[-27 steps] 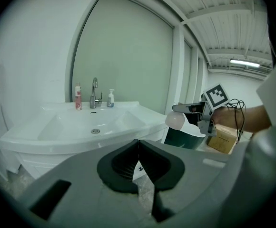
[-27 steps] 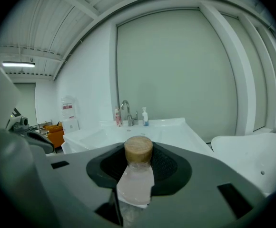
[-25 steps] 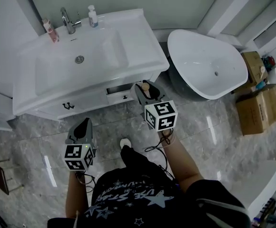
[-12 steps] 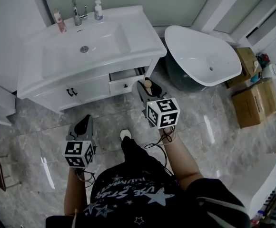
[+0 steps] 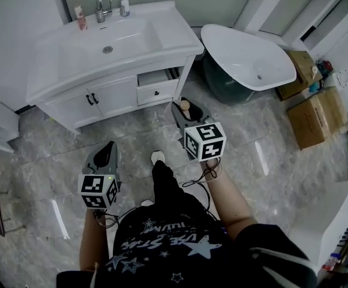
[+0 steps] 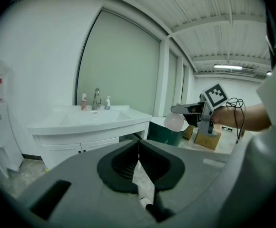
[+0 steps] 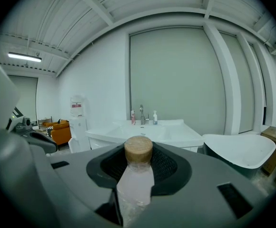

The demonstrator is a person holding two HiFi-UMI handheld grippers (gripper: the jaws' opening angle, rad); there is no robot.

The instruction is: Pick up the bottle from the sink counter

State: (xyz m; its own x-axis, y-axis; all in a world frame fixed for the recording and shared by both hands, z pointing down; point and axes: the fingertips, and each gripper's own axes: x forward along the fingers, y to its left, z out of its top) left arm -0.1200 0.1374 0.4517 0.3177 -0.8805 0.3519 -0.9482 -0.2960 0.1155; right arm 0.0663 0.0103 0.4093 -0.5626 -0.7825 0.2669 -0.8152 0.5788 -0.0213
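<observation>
- I'm holding the right gripper (image 5: 183, 108) out at one o'clock, its jaws clamping narrowly on a pale bottle (image 7: 135, 186) — the wooden cap (image 7: 138, 149) is poking up past the pads.
- The left gripper (image 5: 106, 150) is hanging at ten o'clock, jaws pressing together on nothing.
- The sink counter (image 5: 162, 38) is sitting well apart at eleven o'clock, a pink bottle (image 5: 79, 17) and a white pump bottle (image 5: 125, 6) flanking the tap (image 5: 101, 8).
- The bathtub (image 5: 246, 59) is lying at one o'clock — just beside the counter.
</observation>
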